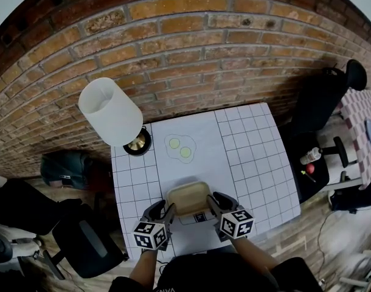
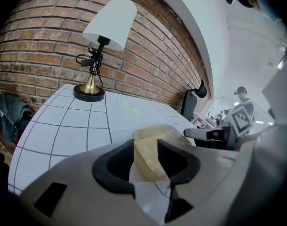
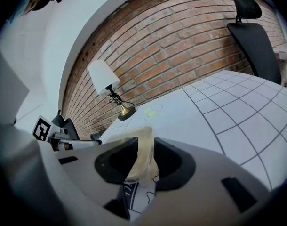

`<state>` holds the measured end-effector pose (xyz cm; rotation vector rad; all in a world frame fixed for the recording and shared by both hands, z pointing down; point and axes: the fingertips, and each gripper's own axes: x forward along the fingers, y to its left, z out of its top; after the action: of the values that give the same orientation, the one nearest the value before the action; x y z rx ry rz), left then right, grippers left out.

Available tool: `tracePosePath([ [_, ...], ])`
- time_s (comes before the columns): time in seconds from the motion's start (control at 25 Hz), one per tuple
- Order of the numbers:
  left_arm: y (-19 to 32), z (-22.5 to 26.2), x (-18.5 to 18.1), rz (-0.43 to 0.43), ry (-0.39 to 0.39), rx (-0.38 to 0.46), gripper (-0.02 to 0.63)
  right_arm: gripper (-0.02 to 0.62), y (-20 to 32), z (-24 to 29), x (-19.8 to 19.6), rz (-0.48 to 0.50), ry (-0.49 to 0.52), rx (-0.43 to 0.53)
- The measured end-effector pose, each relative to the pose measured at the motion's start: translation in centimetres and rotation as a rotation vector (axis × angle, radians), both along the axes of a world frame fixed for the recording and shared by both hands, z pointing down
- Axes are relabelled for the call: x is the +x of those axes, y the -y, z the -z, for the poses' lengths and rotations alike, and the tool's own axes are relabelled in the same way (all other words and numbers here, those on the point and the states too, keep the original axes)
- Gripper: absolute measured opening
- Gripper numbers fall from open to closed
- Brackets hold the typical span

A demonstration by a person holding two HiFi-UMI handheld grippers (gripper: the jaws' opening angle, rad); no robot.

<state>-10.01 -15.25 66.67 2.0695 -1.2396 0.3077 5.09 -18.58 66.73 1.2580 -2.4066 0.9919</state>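
Where the left gripper (image 2: 146,158) closes, its jaws pinch one side rim of a shallow wooden tray (image 2: 157,134). Pale wood fills the gap between the dark pads (image 2: 116,166). Right gripper (image 3: 141,158) likewise: jaws clamped on the tray's opposite rim, the wood edge standing upright between them. The head view shows the two sets of jaws at the tray's near corners, one each side, with the tray level between them. Whether it rests on the surface or hangs just clear cannot be told.

Under both sets of jaws is a white table (image 1: 252,163) with a black grid. A patch of dark print (image 3: 130,192) sits on the sheet right below the right jaws. Each gripper shows in the other's view, across the tray, marker cube uppermost.

Ahead of the jaws, past the tray's far rim and apart from it, lies a fried-egg drawing (image 1: 180,147) with two yellow-green yolks. Farther ahead, left of the left jaws, stands a table lamp (image 1: 112,111): white shade, brass base on a black foot, cable wound round the stem. Behind it is a brick wall (image 1: 191,47). Far to the right of the right jaws, off the table, stands a black office chair (image 1: 319,99).
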Motion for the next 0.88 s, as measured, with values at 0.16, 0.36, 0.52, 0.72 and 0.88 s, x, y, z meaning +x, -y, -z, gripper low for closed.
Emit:
tracePosePath([
  [0.16, 0.1, -0.1, 0.2, -0.006, -0.01, -0.005, 0.149, 0.097, 0.1, 0.1, -0.1, 0.001, 0.004, -0.001],
  [0.36, 0.2, 0.0, 0.4, -0.01, -0.013, -0.001, 0.149, 0.087, -0.2, 0.1, -0.3, 0.003, 0.005, -0.001],
  [0.52, 0.3, 0.1, 0.4, -0.011, -0.013, 0.002, 0.149, 0.084, -0.2, 0.3, -0.3, -0.001, 0.012, 0.0],
  [0.72, 0.5, 0.5, 0.2, -0.002, -0.02, 0.011, 0.149, 0.077, 0.0, 0.9, -0.4, -0.013, 0.02, 0.012],
  [0.88, 0.6, 1.0, -0.1, 0.016, -0.042, 0.021, 0.149, 0.074, 0.1, 1.4, -0.4, -0.025, 0.039, 0.021],
])
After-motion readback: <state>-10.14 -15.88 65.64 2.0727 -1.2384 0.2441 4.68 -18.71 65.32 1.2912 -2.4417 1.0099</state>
